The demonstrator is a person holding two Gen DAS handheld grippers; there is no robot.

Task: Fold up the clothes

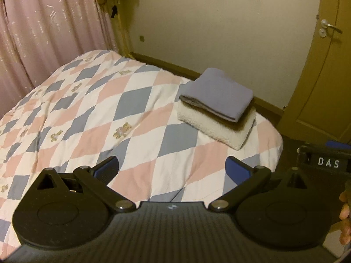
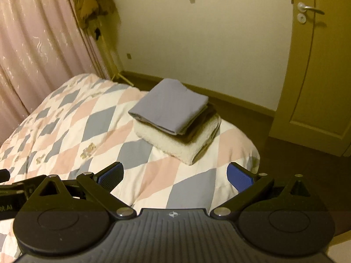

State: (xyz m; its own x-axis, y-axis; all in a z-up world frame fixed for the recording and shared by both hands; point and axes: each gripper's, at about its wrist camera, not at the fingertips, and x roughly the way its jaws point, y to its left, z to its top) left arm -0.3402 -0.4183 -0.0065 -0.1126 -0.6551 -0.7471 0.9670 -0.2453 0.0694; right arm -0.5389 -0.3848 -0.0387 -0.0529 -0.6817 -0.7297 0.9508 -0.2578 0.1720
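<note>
While we hold both tools above the near end of the bed (image 1: 92, 100), its quilt of pink, grey-blue and white diamonds fills most of each view, running away toward ten o'clock where a pink curtain (image 1: 43, 22) hangs. At twelve o'clock stands a pale wall (image 1: 208, 32), and at two o'clock a yellowish door (image 2: 318, 76) with a metal handle (image 2: 309, 7).

On the bed's far right corner, at about one o'clock from the left gripper (image 1: 172, 169) and at twelve o'clock from the right gripper (image 2: 175, 176), sits the stack of folded clothes. Its base is a thick cream fleece item (image 2: 175, 144), folded flat on the quilt. In the right wrist view a thin brown layer (image 2: 197, 129) shows between it and the top piece. Uppermost lies a folded grey-blue garment (image 1: 217, 93), smaller than the fleece and set square on it.

Our left gripper's jaws stand wide apart with nothing between them but quilt, well short of the stack. Our right gripper's jaws are likewise spread wide and hold nothing, the stack lying just beyond their tips in the view.

At three o'clock in the left wrist view we see part of the other tool, lettered "DAS", and fingers of a hand (image 1: 345, 217) at the edge. A brown garment (image 2: 92, 0) hangs at eleven o'clock by the curtain.
</note>
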